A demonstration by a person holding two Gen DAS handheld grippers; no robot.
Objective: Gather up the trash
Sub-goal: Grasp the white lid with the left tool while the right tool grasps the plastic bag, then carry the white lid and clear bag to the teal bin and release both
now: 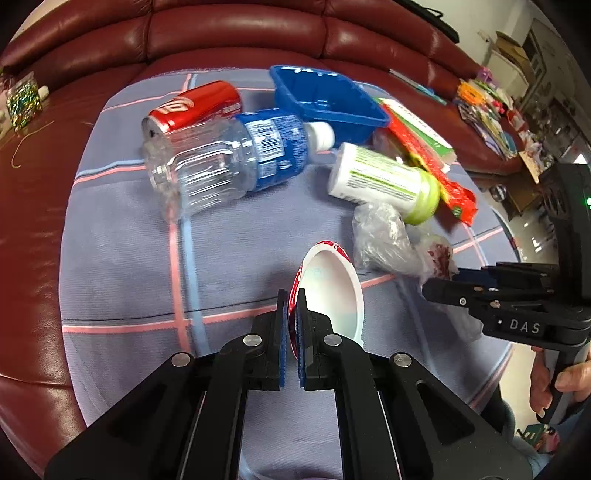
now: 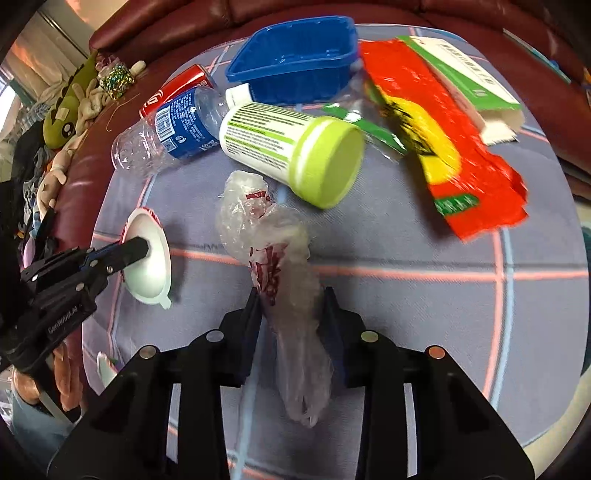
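My left gripper (image 1: 292, 306) is shut on the rim of a white plastic lid with a red edge (image 1: 332, 284), held on edge above the checked cloth; the lid also shows in the right wrist view (image 2: 147, 258). My right gripper (image 2: 291, 295) is closed around a crumpled clear plastic bag with red print (image 2: 273, 251), which also shows in the left wrist view (image 1: 388, 236). Beyond lie a clear bottle with a blue label (image 1: 229, 155), a red can (image 1: 195, 105), a white canister with a green lid (image 2: 295, 147), a blue tray (image 2: 295, 59) and a red wrapper (image 2: 454, 155).
The trash lies on a blue-grey checked cloth (image 1: 129, 240) spread over a dark red leather sofa (image 1: 221, 33). A green and white box (image 2: 472, 77) lies behind the wrapper. Soft toys (image 2: 66, 118) sit at the sofa's left; clutter (image 1: 491, 110) lies at the right.
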